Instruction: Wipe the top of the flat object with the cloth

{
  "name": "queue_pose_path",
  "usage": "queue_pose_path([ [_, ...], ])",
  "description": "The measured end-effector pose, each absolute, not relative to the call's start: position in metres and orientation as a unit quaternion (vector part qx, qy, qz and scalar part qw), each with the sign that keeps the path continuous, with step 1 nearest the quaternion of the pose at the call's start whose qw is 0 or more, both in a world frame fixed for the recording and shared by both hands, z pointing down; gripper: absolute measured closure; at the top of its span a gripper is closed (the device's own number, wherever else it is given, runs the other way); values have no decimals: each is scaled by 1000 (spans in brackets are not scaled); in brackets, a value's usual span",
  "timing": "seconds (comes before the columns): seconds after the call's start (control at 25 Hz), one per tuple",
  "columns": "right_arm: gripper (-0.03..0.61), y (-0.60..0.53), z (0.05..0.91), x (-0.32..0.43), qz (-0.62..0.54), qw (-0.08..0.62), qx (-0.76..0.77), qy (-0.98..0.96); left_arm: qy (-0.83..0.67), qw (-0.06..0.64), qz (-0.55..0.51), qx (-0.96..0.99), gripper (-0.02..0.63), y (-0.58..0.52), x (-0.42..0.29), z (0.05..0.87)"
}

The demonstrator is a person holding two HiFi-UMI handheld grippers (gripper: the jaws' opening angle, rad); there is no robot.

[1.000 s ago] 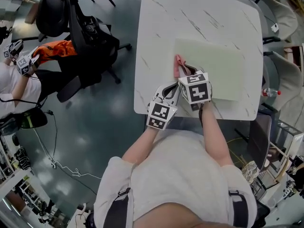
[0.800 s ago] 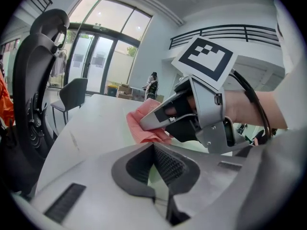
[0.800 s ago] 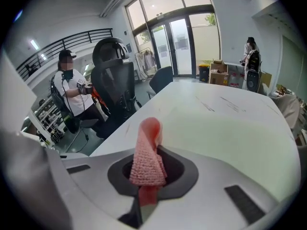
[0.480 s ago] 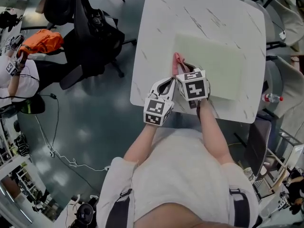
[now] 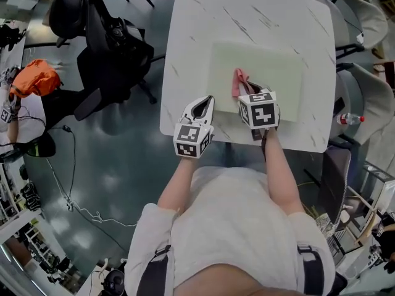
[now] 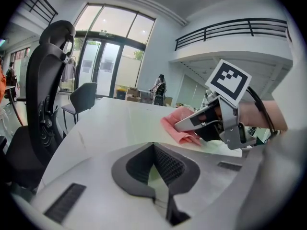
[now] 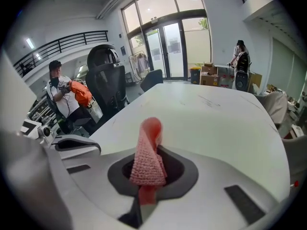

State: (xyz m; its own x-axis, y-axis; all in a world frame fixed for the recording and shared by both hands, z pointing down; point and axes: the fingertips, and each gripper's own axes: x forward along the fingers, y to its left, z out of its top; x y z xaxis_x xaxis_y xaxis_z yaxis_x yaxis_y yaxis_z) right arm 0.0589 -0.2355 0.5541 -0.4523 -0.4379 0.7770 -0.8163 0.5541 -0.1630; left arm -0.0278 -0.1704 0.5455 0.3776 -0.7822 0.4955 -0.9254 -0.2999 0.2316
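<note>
While the right gripper (image 5: 247,92) has its jaws pressed together on a pink knitted cloth (image 5: 237,82), the left gripper (image 5: 205,102) is empty, its jaws drawn together with nothing between them.

In the right gripper view the cloth (image 7: 146,157) rises out of the closed jaws of that gripper (image 7: 146,178) as a narrow folded strip, and its free end curls over at the top. From the head view its long axis runs away from the person, from the jaw tips toward the far side of the table. The strip lies on a pale green flat rectangular mat (image 5: 271,73), on the near part of the mat and left of its middle.

The mat rests flat on a white marble-veined table (image 5: 191,29), its long axis running across the person from left to right, with the right end slightly nearer to them.

The left gripper sits over the table's near left part, just beside the mat's near left corner and apart from the cloth. In the left gripper view its jaws (image 6: 154,164) point toward the mat, with the cloth (image 6: 177,123) and the right gripper (image 6: 184,123) ahead and to the right.

A black office chair (image 5: 105,36) stands on the floor to the left of the table.
</note>
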Motion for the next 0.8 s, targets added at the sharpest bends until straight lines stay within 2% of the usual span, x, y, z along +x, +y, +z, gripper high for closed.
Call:
queue_pose_path([
  [0.8, 552, -234, 557, 190, 287, 338, 456, -772, -566, 236, 147, 776, 601, -170, -26, 549],
])
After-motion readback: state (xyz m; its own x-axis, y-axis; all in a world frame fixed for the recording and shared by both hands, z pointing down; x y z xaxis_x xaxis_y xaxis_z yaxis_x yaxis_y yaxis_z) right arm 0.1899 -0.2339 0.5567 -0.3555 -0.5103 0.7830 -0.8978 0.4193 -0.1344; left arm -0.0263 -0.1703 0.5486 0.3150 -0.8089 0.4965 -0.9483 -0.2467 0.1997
